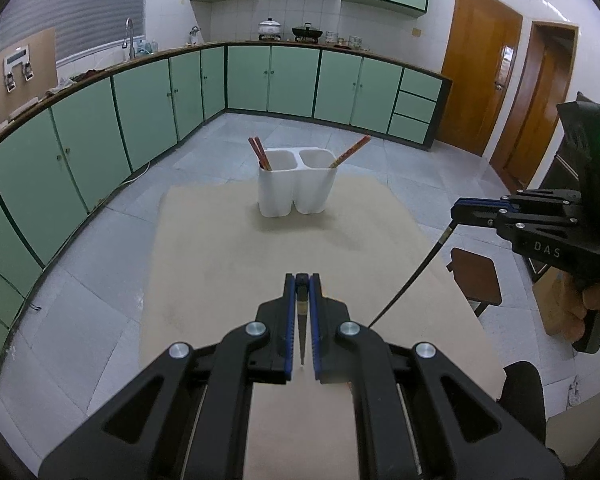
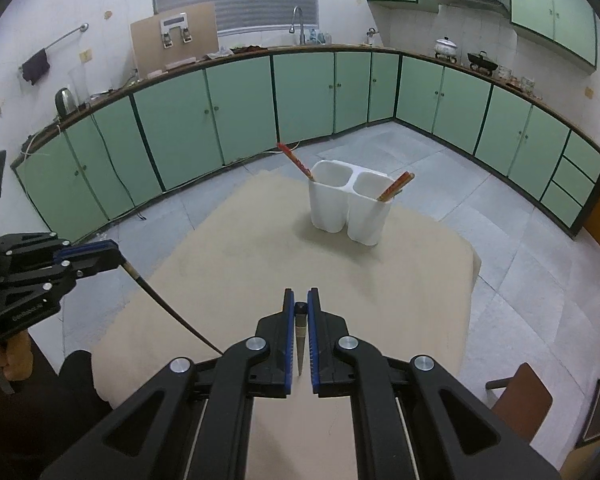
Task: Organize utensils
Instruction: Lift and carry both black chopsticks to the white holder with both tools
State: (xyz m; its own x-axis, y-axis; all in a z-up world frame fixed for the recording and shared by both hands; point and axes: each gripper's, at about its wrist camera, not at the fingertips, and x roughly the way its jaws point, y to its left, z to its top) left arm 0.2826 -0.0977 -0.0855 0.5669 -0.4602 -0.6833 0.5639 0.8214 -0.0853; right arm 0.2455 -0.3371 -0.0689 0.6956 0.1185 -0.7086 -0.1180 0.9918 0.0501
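A white two-compartment utensil holder (image 1: 296,188) (image 2: 350,208) stands at the far end of the beige table (image 1: 228,256) (image 2: 260,248). Red chopsticks lean in its left cup (image 1: 260,153) (image 2: 296,161) and its right cup (image 1: 350,151) (image 2: 396,186). My left gripper (image 1: 302,282) (image 2: 116,254) is shut on a black chopstick (image 1: 302,328) (image 2: 172,308), above the near half of the table. My right gripper (image 2: 301,300) (image 1: 456,212) is shut on another black chopstick (image 2: 301,340) (image 1: 412,280), which hangs down at a slant.
Green kitchen cabinets (image 1: 100,128) (image 2: 220,120) curve around the tiled floor behind the table. A brown stool (image 1: 476,276) (image 2: 520,404) stands to the right of the table. Wooden doors (image 1: 484,68) are at the far right.
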